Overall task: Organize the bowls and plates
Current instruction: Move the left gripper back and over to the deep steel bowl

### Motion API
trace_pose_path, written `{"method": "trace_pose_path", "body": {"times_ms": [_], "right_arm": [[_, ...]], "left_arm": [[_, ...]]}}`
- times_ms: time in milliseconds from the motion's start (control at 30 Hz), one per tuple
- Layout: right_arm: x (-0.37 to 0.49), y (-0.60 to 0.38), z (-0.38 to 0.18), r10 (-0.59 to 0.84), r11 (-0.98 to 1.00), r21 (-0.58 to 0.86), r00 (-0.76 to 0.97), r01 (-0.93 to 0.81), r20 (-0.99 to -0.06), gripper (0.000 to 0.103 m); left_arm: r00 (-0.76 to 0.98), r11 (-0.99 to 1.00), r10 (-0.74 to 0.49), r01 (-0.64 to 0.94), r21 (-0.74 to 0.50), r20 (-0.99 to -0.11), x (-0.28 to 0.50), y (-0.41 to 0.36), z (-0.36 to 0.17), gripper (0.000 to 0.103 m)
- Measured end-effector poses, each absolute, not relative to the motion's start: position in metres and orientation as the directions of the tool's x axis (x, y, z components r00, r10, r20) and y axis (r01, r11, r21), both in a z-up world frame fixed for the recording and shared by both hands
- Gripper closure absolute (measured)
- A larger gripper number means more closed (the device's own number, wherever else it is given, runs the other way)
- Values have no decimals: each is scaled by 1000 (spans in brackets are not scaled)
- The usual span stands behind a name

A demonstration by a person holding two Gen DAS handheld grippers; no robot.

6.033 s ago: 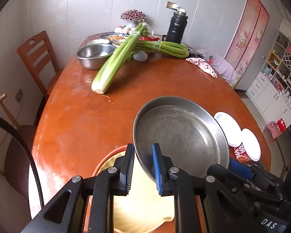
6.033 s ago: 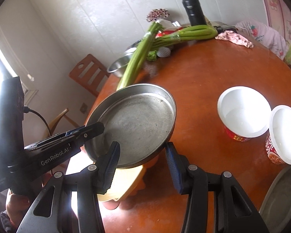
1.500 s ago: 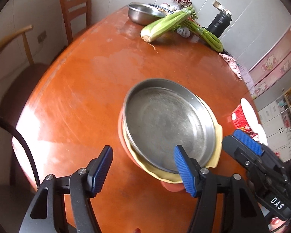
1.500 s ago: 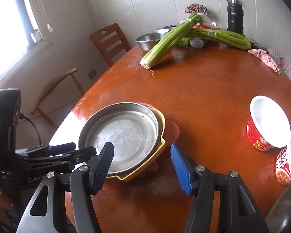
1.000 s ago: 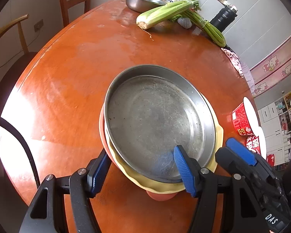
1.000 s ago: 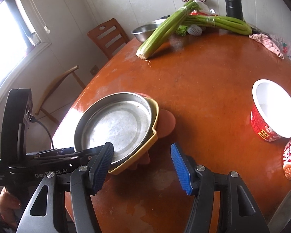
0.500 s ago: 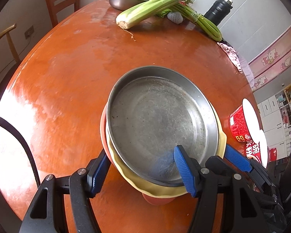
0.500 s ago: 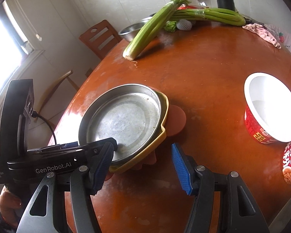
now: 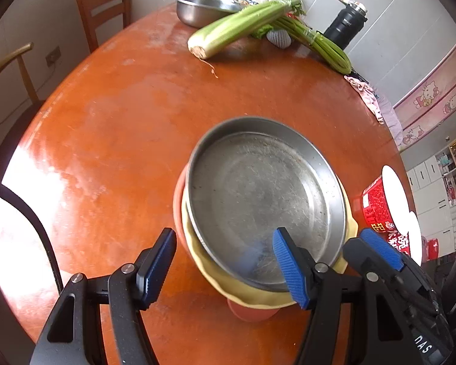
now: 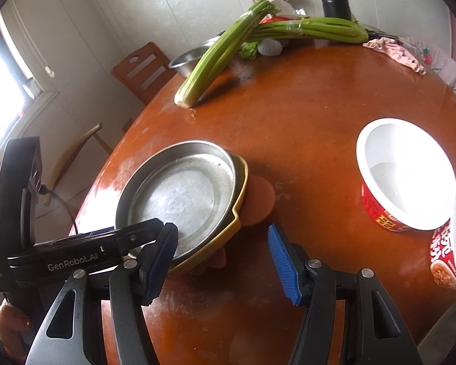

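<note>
Round orange table (image 9: pixel 130 127): plate stack (image 9: pixel 264 200), 2 noodle cups (image 10: pixel 404 176), celery (image 9: pixel 240 27), steel bowl (image 9: pixel 203 7), flask (image 9: pixel 345 21).

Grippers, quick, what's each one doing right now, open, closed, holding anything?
Left gripper: open, holding nothing, over the steel pan.
Right gripper: open, holding nothing.

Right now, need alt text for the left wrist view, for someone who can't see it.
A steel pan sits nested on a yellow plate and an orange plate on a round wooden table, with the open left gripper straddling the stack's near rim. Celery, a steel bowl and a black flask stand at the far edge.
</note>
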State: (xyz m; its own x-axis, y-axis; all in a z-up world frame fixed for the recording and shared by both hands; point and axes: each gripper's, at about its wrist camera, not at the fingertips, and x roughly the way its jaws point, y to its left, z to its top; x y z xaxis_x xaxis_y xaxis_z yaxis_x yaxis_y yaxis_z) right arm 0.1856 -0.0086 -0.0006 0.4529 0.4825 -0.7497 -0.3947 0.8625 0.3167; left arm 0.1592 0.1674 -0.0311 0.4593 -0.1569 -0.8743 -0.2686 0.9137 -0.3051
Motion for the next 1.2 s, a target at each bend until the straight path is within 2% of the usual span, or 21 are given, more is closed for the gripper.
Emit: {"method": "trace_pose_path", "body": {"times_ms": [467,867,1200], "right_arm": [[162,-27,32,496,862,302,556,-407,-667,38],[133,-70,70,507,859,289,633,-422,-585,37],[121,-112,85,458,888,250,691,-386,-559,37]], "left_arm": [[533,936,-53,-267,-228,-844,129,157,2,37],[585,954,-63,-203,-220,-809,121,110,28,36],[604,968,-85,-138,-209,-793,125,65,41,36]]}}
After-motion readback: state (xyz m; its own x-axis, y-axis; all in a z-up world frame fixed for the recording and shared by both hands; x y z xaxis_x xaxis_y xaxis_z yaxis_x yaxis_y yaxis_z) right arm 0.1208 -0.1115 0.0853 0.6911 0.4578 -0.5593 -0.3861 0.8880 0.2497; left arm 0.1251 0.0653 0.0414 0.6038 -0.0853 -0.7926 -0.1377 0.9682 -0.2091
